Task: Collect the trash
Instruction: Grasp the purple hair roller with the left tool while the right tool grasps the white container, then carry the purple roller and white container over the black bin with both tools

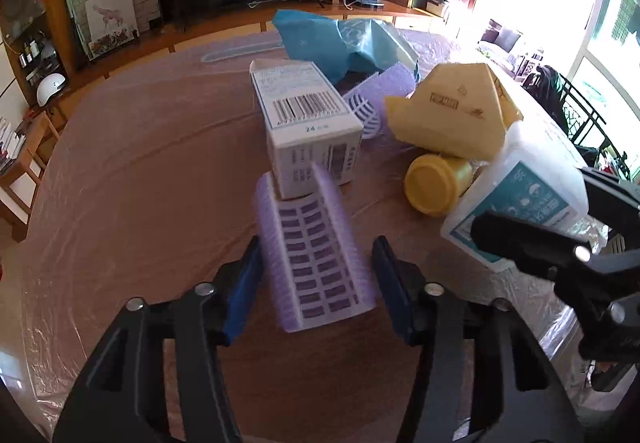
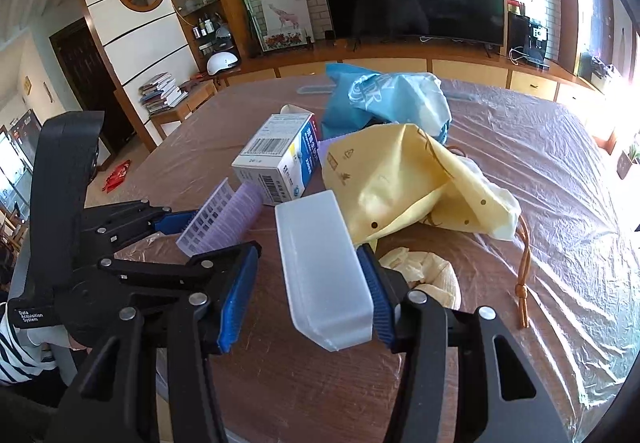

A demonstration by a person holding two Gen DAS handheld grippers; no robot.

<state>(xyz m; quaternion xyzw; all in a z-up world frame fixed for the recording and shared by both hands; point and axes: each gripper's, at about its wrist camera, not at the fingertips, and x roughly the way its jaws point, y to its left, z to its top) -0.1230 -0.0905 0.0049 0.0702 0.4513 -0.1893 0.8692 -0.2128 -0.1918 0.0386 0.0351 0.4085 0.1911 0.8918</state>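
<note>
Both claws mid-pickup: left claw (image 1: 316,283) half-open around roller (image 1: 316,259), right claw (image 2: 308,291) around tub (image 2: 324,275), neither clearly pinched. Next: squeeze, lift.

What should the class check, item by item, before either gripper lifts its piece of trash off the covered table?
1. Purple gridded plastic roller lies between the jaws of the left gripper: ok.
2. Left gripper shut firmly on the roller: not ok, a gap shows on one side.
3. Translucent white plastic box lies between the jaws of the right gripper: ok.
4. Right gripper shut firmly on the box: not ok, one side stands clear of it.
5. Crumpled blue plastic bag open to receive trash: cannot tell.
</note>
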